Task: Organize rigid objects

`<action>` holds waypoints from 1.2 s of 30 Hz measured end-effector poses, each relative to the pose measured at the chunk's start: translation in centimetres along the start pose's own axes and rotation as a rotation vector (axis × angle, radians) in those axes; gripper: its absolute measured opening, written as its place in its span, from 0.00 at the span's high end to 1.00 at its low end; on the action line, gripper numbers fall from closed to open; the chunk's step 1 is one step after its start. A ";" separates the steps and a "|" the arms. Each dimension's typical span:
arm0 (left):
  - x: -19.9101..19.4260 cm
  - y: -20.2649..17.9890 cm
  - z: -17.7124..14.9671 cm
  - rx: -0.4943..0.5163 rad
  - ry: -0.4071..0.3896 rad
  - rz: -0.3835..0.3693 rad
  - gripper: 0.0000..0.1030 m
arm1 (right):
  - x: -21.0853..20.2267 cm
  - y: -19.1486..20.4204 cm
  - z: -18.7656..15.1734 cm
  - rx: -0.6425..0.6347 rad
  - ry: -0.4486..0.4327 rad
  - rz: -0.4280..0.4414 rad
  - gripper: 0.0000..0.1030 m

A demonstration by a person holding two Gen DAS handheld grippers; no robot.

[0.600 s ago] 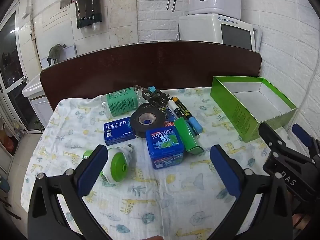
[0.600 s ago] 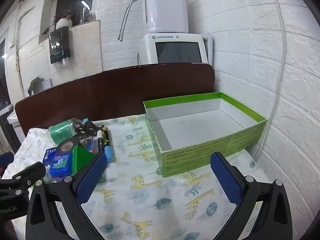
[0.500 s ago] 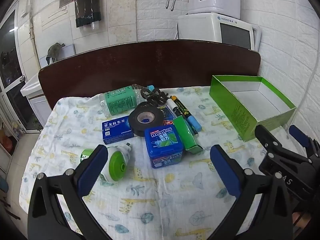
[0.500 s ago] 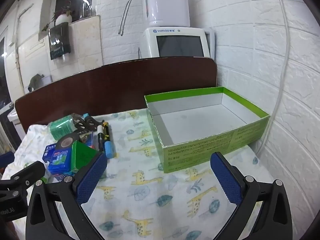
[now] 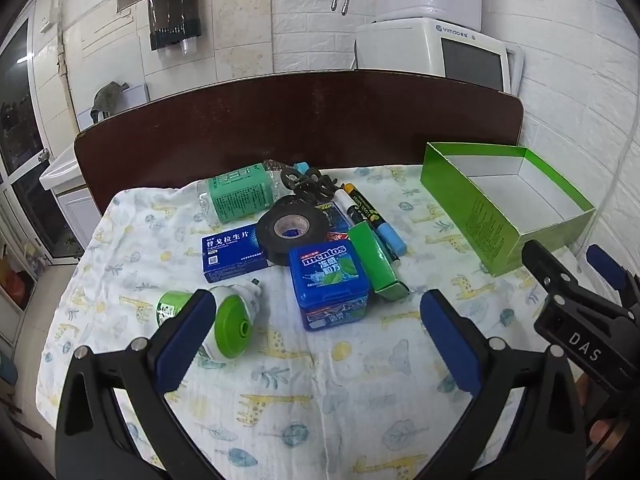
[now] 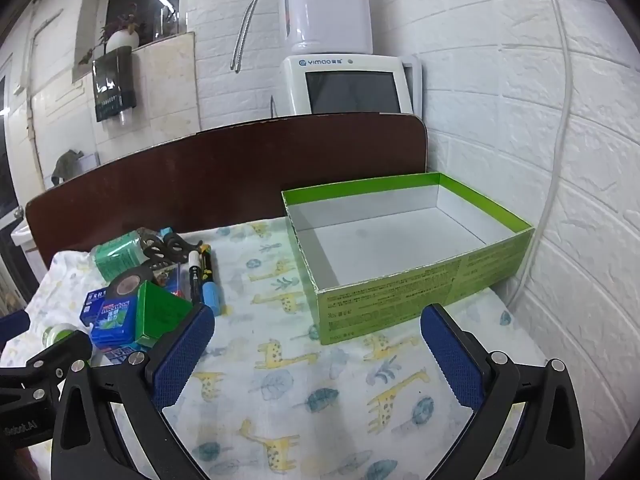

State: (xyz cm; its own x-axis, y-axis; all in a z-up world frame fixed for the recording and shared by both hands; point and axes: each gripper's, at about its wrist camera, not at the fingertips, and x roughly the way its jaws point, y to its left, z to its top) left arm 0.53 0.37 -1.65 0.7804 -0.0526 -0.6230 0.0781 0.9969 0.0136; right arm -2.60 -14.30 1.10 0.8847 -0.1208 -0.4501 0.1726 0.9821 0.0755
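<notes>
Both grippers hung over the giraffe-print cloth (image 5: 320, 392) on the surface, each with its jaws spread wide and nothing between them. The left gripper (image 5: 316, 328) pointed at the cluster: a blue Mentos tin (image 5: 328, 280), a black tape roll (image 5: 292, 230), a blue medicine box (image 5: 232, 252), a green bottle (image 5: 240, 196) lying down, markers (image 5: 372, 220) and a small green carton (image 5: 378, 262). The right gripper (image 6: 316, 344) faced the open green box (image 6: 404, 292), which sat well apart from the pile, near the white brick wall.

Both claws (image 5: 316, 332) (image 6: 318, 346): black plastic arms, blue textured pads, silver screws; white "DAS" lettering.
</notes>
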 end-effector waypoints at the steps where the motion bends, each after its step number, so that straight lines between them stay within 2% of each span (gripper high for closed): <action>1: 0.0 0.2 0.0 -0.006 -0.003 0.003 0.01 | 0.0 0.0 0.0 0.002 0.000 0.001 0.00; 21: -0.5 -0.4 0.0 0.034 -0.014 -0.006 0.01 | -0.3 -0.4 0.2 0.026 0.004 0.009 0.00; 36: -0.4 -0.1 0.0 0.025 -0.011 -0.005 0.01 | -0.1 0.0 0.1 0.023 0.008 0.007 0.00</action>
State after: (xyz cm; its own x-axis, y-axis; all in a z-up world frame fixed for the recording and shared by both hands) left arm 0.23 0.29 -1.42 0.7865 -0.0585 -0.6149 0.0978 0.9947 0.0304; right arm -2.65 -14.33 1.22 0.8824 -0.1128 -0.4568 0.1764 0.9793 0.0991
